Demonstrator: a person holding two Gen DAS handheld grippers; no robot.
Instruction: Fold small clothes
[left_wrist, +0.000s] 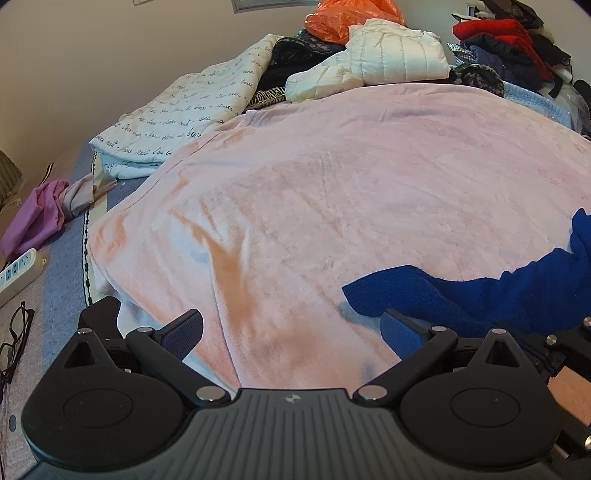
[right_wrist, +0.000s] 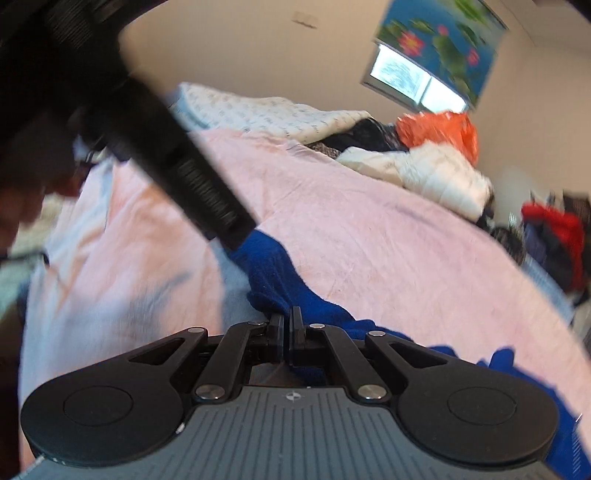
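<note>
Left to right. Left tool (left_wrist: 291, 328): fingers spread wide, nothing between them, poised low over the pink blanket (left_wrist: 332, 177) that covers the bed; its right pad sits just beside the near end of the blue knit garment (left_wrist: 461, 291). Centre: that garment, the task's own piece, lies in a crumpled strip on the blanket, running rightward out of the left wrist view. Right tool (right_wrist: 287, 325): fingers pressed together, apparently pinching a bunched edge of the blue cloth at their tips; the view is blurred. Far side of the bed: white puffer jacket (left_wrist: 373, 59), orange plastic bag (left_wrist: 347, 16).

Step in hand, as judged: picking up and straightening the garment before the first fold. The next move calls for the left tool to close on the near end, so both can draw the cloth flat.
</note>
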